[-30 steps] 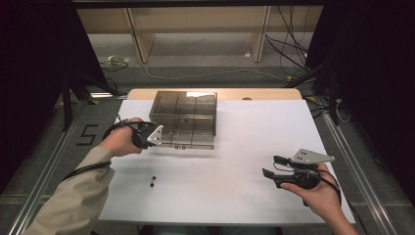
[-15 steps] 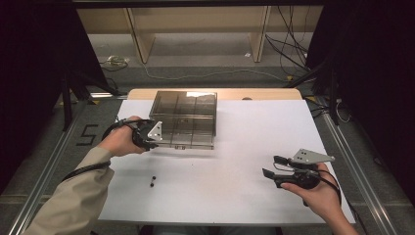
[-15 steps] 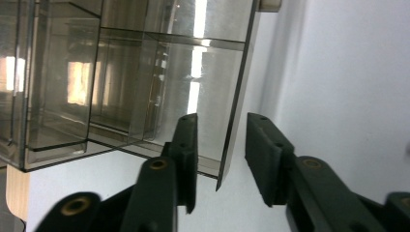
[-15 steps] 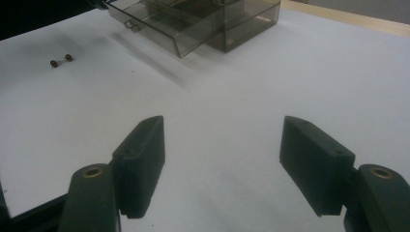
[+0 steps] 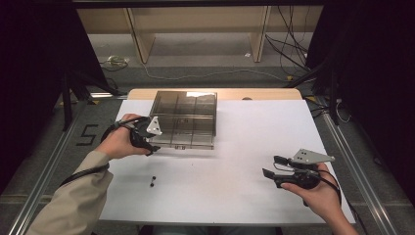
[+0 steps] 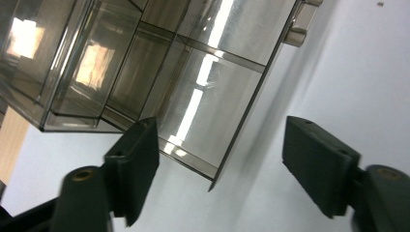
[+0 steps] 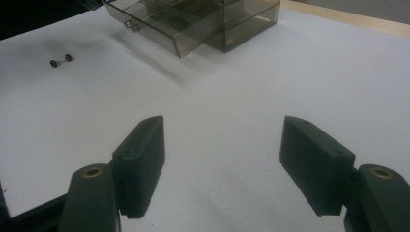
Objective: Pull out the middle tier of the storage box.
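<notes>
My left gripper (image 5: 147,133) sits at the near left corner of the smoky clear drawer box (image 5: 186,117) at the far middle of the white table (image 5: 254,127), its jaws spread wide with the drawer's corner between them, gripping nothing. My right gripper (image 5: 274,166) hovers well apart near the right edge, jaws likewise wide and empty. One drawer appears pulled partway out. A small dark two-ended part (image 5: 153,181) lies loose on the table, seemingly yet to be put away.
</notes>
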